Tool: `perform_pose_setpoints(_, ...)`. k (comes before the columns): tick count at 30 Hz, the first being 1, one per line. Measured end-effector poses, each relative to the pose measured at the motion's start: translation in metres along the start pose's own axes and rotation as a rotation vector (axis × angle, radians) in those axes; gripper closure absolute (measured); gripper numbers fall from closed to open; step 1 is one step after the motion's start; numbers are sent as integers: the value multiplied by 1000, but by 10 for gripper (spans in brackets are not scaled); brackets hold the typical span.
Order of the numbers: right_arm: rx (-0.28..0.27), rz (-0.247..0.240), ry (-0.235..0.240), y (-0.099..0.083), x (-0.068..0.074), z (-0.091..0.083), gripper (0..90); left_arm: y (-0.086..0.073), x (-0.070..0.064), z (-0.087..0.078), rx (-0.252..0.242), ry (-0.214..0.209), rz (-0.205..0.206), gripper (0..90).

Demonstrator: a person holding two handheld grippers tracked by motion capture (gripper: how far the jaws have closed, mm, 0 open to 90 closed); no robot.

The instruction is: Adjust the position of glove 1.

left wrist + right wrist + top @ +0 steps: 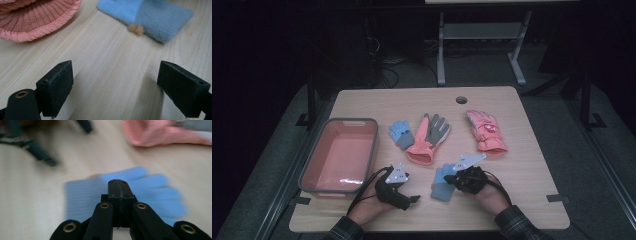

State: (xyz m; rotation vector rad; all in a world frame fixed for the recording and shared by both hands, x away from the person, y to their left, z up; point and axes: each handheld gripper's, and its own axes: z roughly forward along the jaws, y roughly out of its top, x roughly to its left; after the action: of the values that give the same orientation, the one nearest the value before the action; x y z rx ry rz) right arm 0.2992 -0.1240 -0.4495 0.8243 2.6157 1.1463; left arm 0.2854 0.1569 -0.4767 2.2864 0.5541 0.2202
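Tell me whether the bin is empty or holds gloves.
Empty. The high view shows the bin's bare pink floor, while the four gloves all lie out on the table.

Dim room—grey floor [557, 107], perhaps carpet—another table's legs [441, 50] behind.

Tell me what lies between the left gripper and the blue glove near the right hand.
Nothing: in the left gripper view, bare wood table runs from the open left gripper to the blue glove. The high view shows the same gap.
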Motion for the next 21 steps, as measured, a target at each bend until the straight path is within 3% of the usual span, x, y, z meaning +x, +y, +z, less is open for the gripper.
perform_pose_setpoints(4,-3,37,-48,-2,-25,-5,900,0,0,0,0,2,6,127)
perform_pose_setpoints(7,17,50,-56,-5,-34,-6,900,0,0,0,0,2,6,126)
perform_pose_setpoints(21,78,42,-50,-16,-29,0,900,0,0,0,1,0,2,127)
